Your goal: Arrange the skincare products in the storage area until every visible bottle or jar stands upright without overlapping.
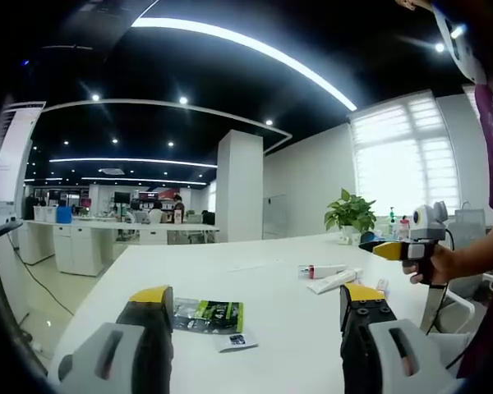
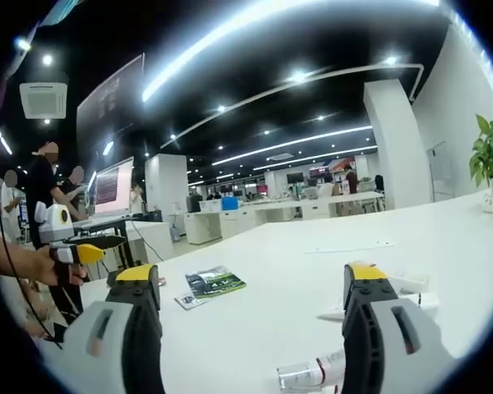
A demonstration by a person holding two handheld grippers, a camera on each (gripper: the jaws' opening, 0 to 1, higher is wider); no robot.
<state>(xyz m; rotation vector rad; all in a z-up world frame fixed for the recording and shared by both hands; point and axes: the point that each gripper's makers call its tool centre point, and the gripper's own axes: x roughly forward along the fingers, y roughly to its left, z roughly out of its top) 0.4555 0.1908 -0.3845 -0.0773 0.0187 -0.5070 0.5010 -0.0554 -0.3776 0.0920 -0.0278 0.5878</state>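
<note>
On the white table (image 1: 255, 258) lie two skincare tubes, one with a red cap (image 1: 320, 270) and a white one (image 1: 335, 281) beside it. My left gripper (image 1: 259, 297) hovers open over the near edge, nothing between its fingers. A green and black sachet (image 1: 209, 314) lies flat just ahead of its left jaw. The right gripper (image 1: 394, 249) comes in from the right, held by a hand. In the right gripper view my right gripper (image 2: 251, 277) stands open above the table (image 2: 312, 254). A clear tube with red print (image 2: 312, 375) lies below it, and white tubes (image 2: 412, 286) lie behind its right jaw.
A small white sachet (image 1: 235, 341) sits by the green one (image 2: 216, 281). A potted plant (image 1: 351, 212) and small bottles (image 1: 392, 223) stand at the table's far end by the window. The left gripper (image 2: 82, 250) shows at the left. People stand by a monitor (image 2: 111, 187).
</note>
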